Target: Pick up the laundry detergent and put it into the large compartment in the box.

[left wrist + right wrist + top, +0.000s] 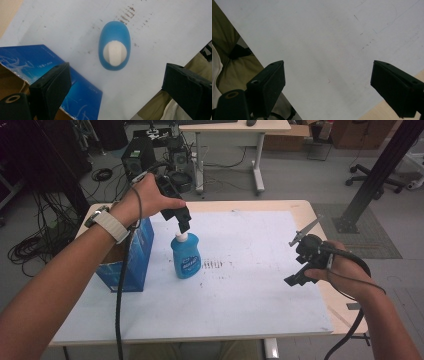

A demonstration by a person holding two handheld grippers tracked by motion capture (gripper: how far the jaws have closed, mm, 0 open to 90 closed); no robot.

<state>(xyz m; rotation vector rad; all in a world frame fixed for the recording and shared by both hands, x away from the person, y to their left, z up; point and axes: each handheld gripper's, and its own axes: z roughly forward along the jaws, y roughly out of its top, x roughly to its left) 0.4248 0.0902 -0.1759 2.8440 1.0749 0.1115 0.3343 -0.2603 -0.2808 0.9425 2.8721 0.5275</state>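
A blue bottle [186,257] with a white cap [181,237] stands upright on the white sheet [240,285] left of centre. My left gripper [183,226] hangs just above its cap, pointing down. In the left gripper view the bottle [114,46] is seen from above between the wide-apart jaws, and the cap [115,53] is untouched. My right gripper [296,281] hovers open over the sheet near the table's right edge, with nothing between its fingers [270,87].
An open blue cardboard box [129,257] stands at the table's left edge, close beside the bottle; its blue side [32,62] also appears in the left gripper view. Brown smudges [212,264] mark the sheet right of the bottle. Cables and a desk lie beyond the table.
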